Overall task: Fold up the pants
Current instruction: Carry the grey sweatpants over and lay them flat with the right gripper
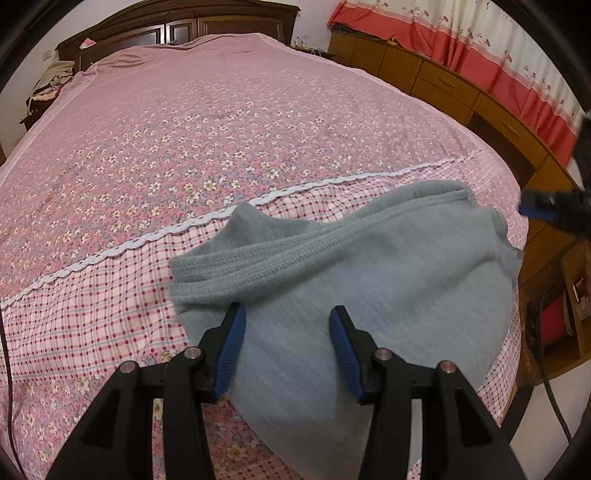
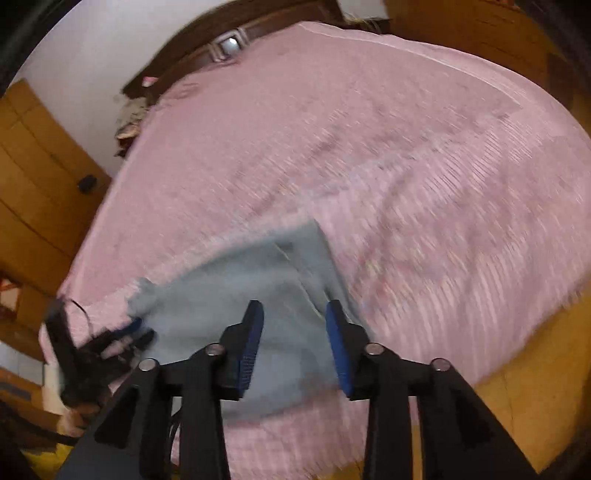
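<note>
Grey pants [image 1: 388,266] lie folded in a bundle near the foot of the bed, the ribbed waistband [image 1: 277,251] on their far left side. My left gripper [image 1: 287,308] hangs open just over the near part of the pants, and nothing is pinched between its blue pads. The right wrist view is blurred. It shows the pants [image 2: 229,295] below my right gripper [image 2: 294,303], whose jaws stand apart with no cloth between them. The right gripper [image 1: 546,206] also shows past the bundle's right edge, and the left gripper [image 2: 122,332] shows at the pants' left corner.
The bed [image 1: 184,147] has a pink flowered cover with a checked strip and a white lace seam. A dark headboard [image 1: 177,22] stands at the far end. Wooden cabinets [image 1: 443,81] and a red-and-white curtain [image 1: 480,44] run along the right. A wardrobe [image 2: 33,184] stands to the left.
</note>
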